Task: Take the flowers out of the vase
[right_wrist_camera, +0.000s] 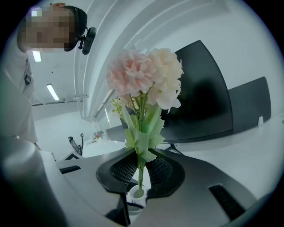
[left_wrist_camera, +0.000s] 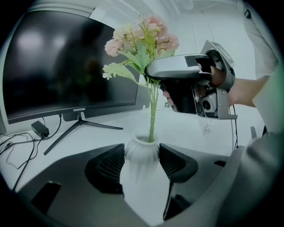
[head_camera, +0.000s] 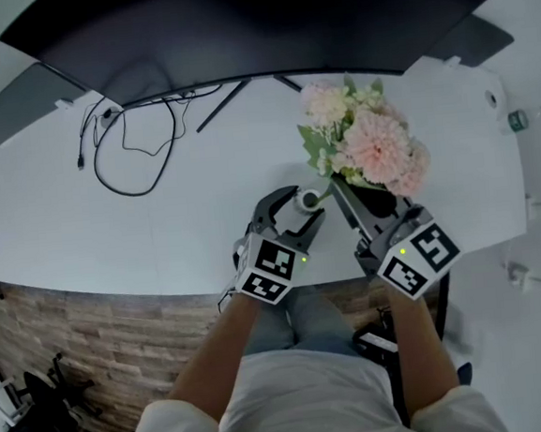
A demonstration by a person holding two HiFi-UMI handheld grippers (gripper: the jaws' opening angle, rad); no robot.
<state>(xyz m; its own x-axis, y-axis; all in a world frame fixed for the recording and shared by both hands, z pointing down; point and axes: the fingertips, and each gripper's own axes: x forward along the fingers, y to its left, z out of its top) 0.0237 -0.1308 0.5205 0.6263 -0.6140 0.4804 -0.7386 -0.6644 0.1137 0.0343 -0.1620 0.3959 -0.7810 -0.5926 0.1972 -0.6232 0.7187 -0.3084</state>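
Pinching the flowers (right_wrist_camera: 144,77) by their stems with my right tongs (right_wrist_camera: 140,170) just above the vase (left_wrist_camera: 141,155), I clamp that white vase between my left tongs (head_camera: 304,204) at the tabletop's (head_camera: 159,229) near edge.

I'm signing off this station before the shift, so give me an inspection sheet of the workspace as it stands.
Surface: white desk.
Job's things: white vase upright; pink flowers, stem ends in its mouth.
Clutter: one small object at the right edge, too small to identify.
Grippers: left gripper shut on the vase; right gripper shut on the flowers' stems.
Cables: black cables looped at the desk's left.
Surroundings: dark monitor behind the desk.
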